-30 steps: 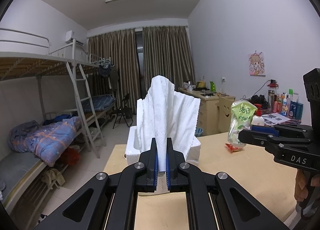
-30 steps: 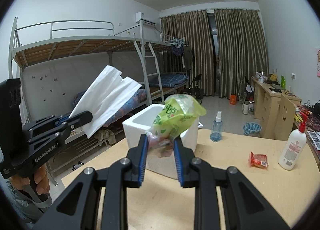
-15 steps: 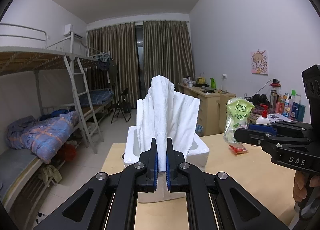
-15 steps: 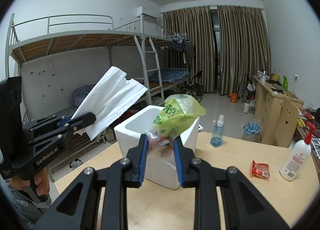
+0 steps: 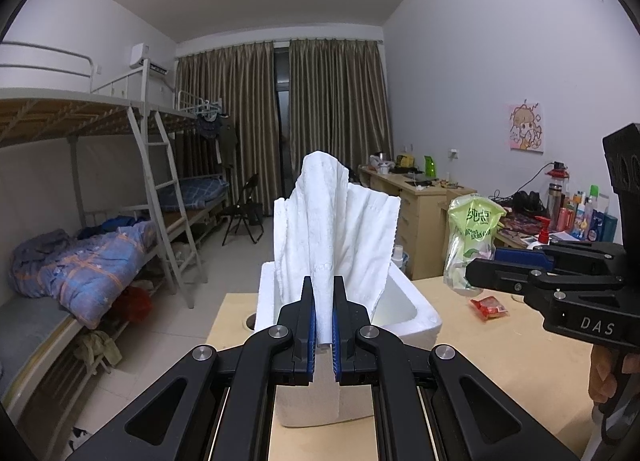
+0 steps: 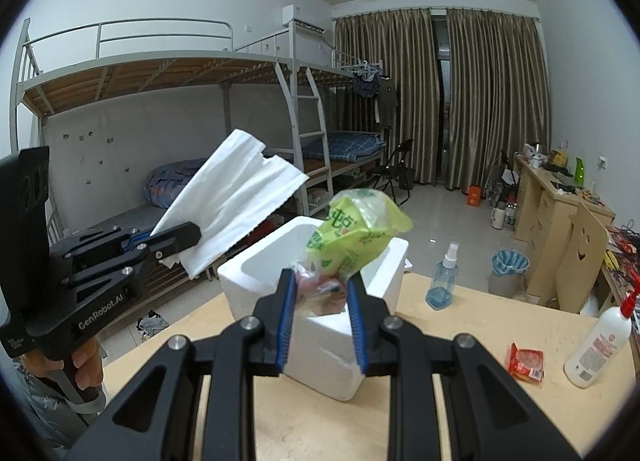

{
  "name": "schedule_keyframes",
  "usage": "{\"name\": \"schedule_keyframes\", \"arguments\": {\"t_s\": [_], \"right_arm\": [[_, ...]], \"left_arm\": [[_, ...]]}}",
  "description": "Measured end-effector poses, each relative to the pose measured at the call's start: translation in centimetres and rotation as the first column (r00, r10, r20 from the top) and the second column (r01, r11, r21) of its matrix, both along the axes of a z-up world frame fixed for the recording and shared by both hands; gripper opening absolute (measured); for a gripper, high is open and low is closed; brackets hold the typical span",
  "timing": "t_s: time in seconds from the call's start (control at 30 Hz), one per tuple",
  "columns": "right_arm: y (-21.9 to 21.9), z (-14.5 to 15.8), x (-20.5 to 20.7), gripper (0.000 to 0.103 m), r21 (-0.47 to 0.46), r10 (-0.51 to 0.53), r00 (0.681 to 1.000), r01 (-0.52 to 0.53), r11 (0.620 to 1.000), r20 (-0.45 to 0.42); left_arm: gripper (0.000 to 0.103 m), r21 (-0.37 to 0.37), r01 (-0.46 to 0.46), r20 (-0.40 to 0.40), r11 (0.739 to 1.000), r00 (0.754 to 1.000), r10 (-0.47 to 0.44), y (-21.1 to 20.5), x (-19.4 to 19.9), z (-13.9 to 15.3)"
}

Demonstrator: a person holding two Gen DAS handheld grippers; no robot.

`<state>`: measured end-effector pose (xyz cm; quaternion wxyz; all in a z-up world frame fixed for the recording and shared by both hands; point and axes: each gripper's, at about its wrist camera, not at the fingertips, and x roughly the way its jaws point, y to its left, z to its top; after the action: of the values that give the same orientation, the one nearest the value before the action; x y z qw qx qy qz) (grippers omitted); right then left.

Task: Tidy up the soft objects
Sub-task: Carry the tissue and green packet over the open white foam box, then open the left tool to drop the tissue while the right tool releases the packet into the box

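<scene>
right hand-held gripper (image 6: 322,293) clamping green bag (image 6: 352,231), white foam box (image 6: 316,313) behind, left hand-held gripper (image 6: 192,235) pinching white towel (image 6: 236,201)

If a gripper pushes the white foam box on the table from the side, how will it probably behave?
The foam box looks like expanded foam with thick walls, so it is probably very light and would slide on the smooth table. It shows nothing inside, so a push near the rim might tip it. Hard gripper tips could dent its crumbly surface.

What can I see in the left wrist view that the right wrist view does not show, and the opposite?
Only the left wrist view shows the cartoon poster and the bottles by the wall. Only the right wrist view shows the blue spray bottle and the white pump bottle. Both show the white towel, the green bag, the foam box and the red packet.
</scene>
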<state>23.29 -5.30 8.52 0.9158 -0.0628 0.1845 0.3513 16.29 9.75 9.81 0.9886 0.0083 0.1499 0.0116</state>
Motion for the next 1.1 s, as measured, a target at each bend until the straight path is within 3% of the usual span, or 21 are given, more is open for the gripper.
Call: {"name": "schedule_keyframes", "arguments": {"t_s": [0.6, 1.1], "right_arm": [[2.9, 0.3, 4.3, 0.029, -0.060, 0.020, 1.000, -0.021, 0.998, -0.022], [3.4, -0.5, 6.5, 0.029, -0.079, 0.014, 0.998, -0.019, 0.997, -0.068]], "left_arm": [[0.006, -0.035, 0.007, -0.016, 0.999, 1.000, -0.008, 1.7, 5.6, -0.3], [0.006, -0.041, 0.018, -0.081, 0.999, 0.997, -0.021, 2.0, 9.0, -2.3]]}}
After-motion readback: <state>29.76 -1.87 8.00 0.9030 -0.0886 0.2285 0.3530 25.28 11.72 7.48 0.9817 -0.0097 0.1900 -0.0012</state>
